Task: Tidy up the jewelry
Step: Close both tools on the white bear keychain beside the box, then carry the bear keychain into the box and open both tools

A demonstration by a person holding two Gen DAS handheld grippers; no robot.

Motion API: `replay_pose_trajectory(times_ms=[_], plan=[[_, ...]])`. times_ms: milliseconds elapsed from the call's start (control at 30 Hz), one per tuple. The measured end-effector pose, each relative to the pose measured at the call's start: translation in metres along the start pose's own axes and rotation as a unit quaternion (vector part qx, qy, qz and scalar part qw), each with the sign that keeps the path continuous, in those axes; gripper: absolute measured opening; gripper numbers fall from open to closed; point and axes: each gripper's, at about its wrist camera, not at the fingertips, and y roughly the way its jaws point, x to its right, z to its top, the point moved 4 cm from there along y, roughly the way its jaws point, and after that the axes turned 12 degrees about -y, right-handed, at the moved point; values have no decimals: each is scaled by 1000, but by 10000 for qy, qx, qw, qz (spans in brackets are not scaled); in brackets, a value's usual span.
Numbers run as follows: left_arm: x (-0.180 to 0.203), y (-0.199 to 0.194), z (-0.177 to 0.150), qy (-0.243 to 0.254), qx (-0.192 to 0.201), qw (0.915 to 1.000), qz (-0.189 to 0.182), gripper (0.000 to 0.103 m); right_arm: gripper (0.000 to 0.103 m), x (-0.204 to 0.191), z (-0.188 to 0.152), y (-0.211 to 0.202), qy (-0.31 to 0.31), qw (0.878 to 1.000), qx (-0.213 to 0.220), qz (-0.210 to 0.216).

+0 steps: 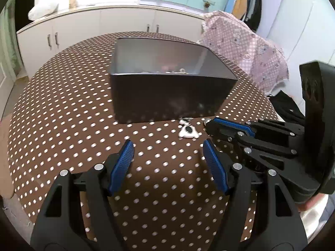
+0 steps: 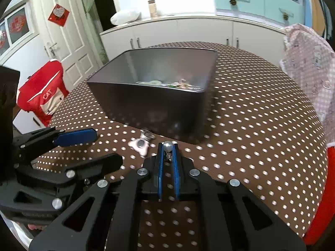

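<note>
The right gripper (image 2: 168,146) had its tongs pinched narrow on a small silver bead piece (image 2: 168,145), raised just short of the dark box (image 2: 146,102), presumably to drop it among the jewelry already inside; the left gripper (image 1: 168,152) hung wide and empty, aimed at the white charm (image 1: 188,132) lying on the dotted tablecloth (image 1: 62,125) beside the box wall, likely next.

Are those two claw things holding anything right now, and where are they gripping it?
The right gripper pinches a small silver bead between its fingertips; something dangles below. The left gripper is open and holds nothing.
</note>
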Motion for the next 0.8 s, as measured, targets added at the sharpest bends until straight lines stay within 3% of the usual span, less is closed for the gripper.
replay_pose_trajectory(times_ms=[233, 367, 533, 700, 800], plan=[[19, 20, 6, 184, -124, 9997, 66, 68, 6, 16, -9, -9, 90, 9997, 78, -196], [25, 29, 8, 302, -98, 9991, 298, 67, 6, 22, -12, -11, 119, 9998, 109, -150], [26, 33, 13, 403, -14, 9968, 688, 36, 7, 24, -12, -12, 75, 9998, 124, -97], [12, 26, 10, 319, 38, 9976, 607, 23, 14, 18, -11, -9, -109, 9999, 62, -8], [5, 23, 11, 164, 4, 9989, 448, 23, 12, 14, -11, -8, -223, 9997, 56, -87]])
